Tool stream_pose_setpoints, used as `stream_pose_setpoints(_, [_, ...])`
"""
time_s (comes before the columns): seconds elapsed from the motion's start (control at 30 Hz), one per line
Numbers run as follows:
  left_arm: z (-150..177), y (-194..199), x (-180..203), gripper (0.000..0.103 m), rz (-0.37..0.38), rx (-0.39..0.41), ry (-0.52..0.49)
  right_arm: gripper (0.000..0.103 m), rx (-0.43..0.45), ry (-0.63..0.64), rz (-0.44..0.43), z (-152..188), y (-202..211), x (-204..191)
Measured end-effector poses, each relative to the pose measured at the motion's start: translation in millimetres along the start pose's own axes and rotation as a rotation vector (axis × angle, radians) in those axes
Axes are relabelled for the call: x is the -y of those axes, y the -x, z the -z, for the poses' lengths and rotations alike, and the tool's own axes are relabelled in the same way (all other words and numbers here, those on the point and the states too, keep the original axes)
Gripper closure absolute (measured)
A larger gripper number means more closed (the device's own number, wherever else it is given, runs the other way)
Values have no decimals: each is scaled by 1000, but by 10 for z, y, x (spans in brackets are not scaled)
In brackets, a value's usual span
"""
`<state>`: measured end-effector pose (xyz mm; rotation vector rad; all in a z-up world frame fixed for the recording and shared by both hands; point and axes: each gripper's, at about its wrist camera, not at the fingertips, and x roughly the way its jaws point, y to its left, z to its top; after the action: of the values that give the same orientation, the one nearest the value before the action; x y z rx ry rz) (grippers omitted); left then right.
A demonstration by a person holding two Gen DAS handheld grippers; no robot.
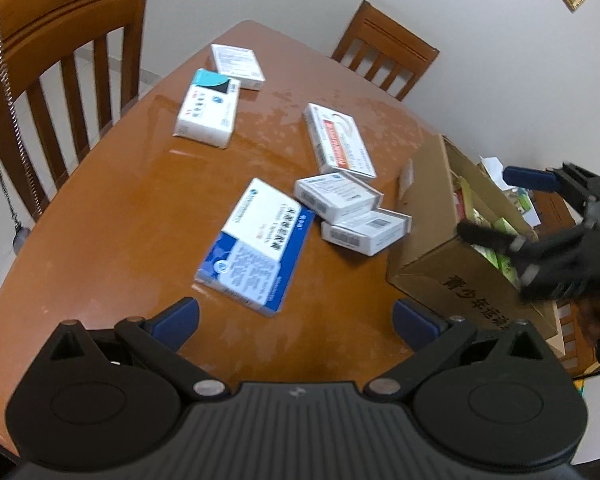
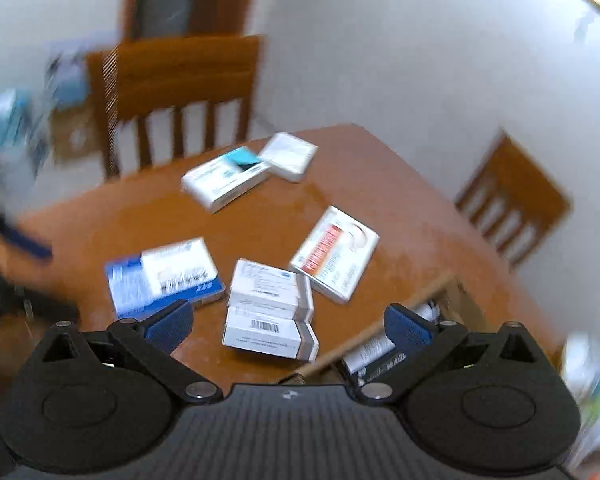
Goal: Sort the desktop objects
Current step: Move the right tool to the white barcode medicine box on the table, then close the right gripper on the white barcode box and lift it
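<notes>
Left wrist view takes in a wooden desk [image 1: 112, 248] with two wooden chairs [image 1: 60, 60] drawn up to it. At the desk's right edge sits an open cardboard box [image 1: 440, 240] with packets inside. Six medicine boxes lie loose on the desk. Largest is a blue and white box [image 1: 256, 246] lying flat, nearest the left claw [image 1: 296, 322]. Beyond it lies a long red-striped box [image 1: 338, 140], and well apart at the far side are a teal-topped box [image 1: 208, 110] and a plain white box [image 1: 238, 60], touching at one corner. Two small grey-edged boxes [image 1: 352, 212] overlap just beside the cardboard box. The left claw hovers above the desk, jaws spread with nothing between them. The right claw [image 2: 288, 322] is also spread wide and empty, above the two small boxes and the cardboard box's rim; its view is blurred.
</notes>
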<state>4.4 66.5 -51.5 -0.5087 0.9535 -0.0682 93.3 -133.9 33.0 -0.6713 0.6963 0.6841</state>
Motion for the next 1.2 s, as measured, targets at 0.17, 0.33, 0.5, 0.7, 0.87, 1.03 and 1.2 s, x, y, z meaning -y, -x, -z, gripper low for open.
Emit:
stream_pose_setpoints(0.17, [20,-27,-162,1,5,-15,33,0,37,707,176,298,-355,-803])
stream_pose_setpoints(0.33, [-4,-32,-264,1,14,-15,50,0,16,953,243,489,-709,-1032])
stream_pose_setpoints(0.5, [-45,-23,-312,1,18,-14,56,5,-21,1047,237,594,-961,-972])
stream_pose_setpoints(0.7, [-63,-25,-318,1,23,-21,57,12,-83,1088,295,669,-1227,-929])
stream_pose_setpoints(0.87, [-54,-46,-279,1,22,-36,53,13,-90,1068,285,697,-1306,-881])
stream_pose_setpoints(1.03, [-52,-75,-231,1,28,-46,56,29,-108,1047,286,705,-1384,-832])
stream_pose_setpoints(1.2, [-43,-77,-197,1,29,-44,55,41,-116,1033,275,675,-1433,-787])
